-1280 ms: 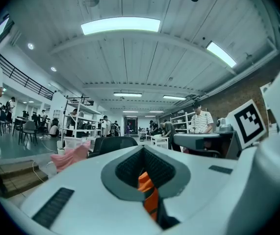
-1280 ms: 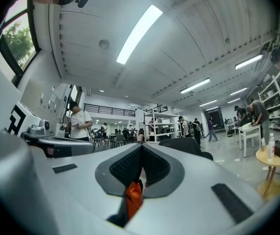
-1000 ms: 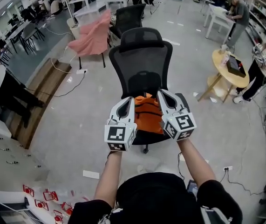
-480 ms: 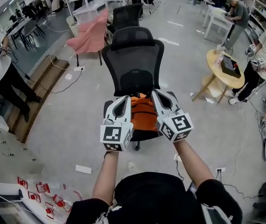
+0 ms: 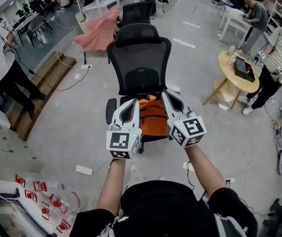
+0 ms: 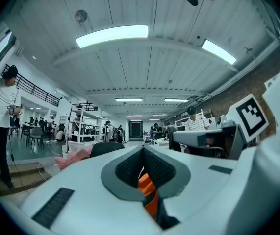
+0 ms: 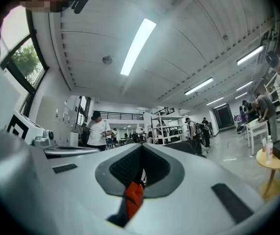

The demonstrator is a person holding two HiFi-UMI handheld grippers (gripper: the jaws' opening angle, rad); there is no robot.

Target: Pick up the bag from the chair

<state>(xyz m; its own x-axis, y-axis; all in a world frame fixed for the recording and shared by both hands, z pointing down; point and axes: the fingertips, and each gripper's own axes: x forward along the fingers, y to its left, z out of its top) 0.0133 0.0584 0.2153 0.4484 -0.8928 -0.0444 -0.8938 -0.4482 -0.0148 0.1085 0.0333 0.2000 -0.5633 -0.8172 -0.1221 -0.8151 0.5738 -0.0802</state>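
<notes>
bag: orange bag (image 5: 153,116) mid-frame over black mesh chair (image 5: 140,63) seat | left gripper (image 5: 133,103), right gripper (image 5: 167,96): fingers pinched shut on its fabric | room: grey floor (image 5: 71,120), round tabletop (image 5: 228,65) right

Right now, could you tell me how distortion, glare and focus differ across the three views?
Head view: mild barrel bend, even lighting, orange bag sharp. Left gripper view: heavy fisheye, black corners, ceiling light blown out, near foreground soft. Right gripper view: same fisheye and dark corners, window bright at the left.
</notes>
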